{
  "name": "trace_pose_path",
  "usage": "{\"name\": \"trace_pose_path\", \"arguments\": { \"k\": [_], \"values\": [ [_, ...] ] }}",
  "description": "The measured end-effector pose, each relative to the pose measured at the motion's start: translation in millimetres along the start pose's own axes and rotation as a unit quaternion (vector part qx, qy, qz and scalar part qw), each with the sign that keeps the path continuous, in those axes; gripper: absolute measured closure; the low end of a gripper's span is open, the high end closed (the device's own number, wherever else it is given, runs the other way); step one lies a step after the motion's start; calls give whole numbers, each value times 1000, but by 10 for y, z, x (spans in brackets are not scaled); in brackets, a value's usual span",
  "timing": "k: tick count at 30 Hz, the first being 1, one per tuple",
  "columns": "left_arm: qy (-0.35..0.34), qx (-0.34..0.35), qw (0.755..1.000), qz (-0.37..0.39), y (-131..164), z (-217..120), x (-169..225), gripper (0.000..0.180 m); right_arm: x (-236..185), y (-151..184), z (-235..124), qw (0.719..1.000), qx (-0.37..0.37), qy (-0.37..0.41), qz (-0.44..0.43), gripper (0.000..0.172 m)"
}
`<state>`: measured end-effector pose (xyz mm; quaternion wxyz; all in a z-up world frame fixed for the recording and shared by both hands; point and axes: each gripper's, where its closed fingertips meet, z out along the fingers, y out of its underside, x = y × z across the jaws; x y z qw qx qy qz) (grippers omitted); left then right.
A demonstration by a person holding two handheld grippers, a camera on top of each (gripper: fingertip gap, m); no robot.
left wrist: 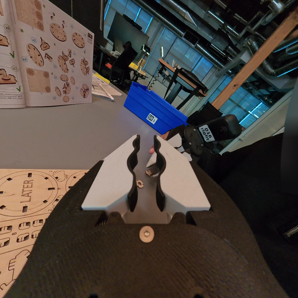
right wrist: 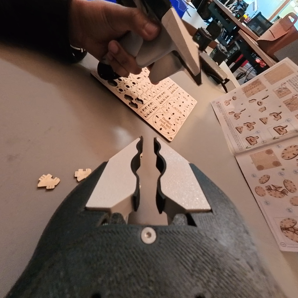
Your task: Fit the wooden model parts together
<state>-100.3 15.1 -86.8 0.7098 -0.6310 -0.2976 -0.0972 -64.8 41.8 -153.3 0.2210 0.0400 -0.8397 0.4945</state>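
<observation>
My left gripper (left wrist: 146, 137) is open with nothing between its pads, held above the grey table (left wrist: 64, 137). A small wooden ring (left wrist: 139, 184) and a small toothed wooden piece (left wrist: 149, 173) lie on the table below it. The right gripper's fingers (left wrist: 151, 161) reach down beside the toothed piece. My right gripper (right wrist: 148, 138) is open, with only bare table showing between its pads. A hand (right wrist: 112, 32) holds the left gripper's handle (right wrist: 145, 53) above a laser-cut wooden sheet (right wrist: 153, 104).
An open instruction booklet (left wrist: 48, 56) stands at the back left and shows again in the right wrist view (right wrist: 258, 129). A blue bin (left wrist: 145, 104) sits behind. The wooden sheet (left wrist: 24, 201) lies at the left. Two loose wooden pieces (right wrist: 48, 180) (right wrist: 82, 174) lie left of my right gripper. The left gripper's tips are roughly 8 cm from the right gripper's.
</observation>
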Motion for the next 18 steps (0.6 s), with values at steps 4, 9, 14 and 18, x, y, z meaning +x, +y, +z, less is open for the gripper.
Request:
{"name": "trace_pose_path", "arguments": {
  "k": [4, 9, 14, 18],
  "values": [
    [0, -1, 1000, -1, 5, 1, 2, 165, 30, -58, -23, 999, 23, -4, 37, 161],
    [1, -2, 1000, -1, 11, 6, 5, 165, 111, -113, -68, 995, 49, -2, 86, 162],
    [1, -2, 1000, -2, 11, 5, 4, 165, 232, -138, -125, 988, 72, 7, 135, 163],
    [2, -2, 1000, -4, 12, 5, 4, 165, 309, -144, -162, 982, 87, 10, 167, 163]
  ]
}}
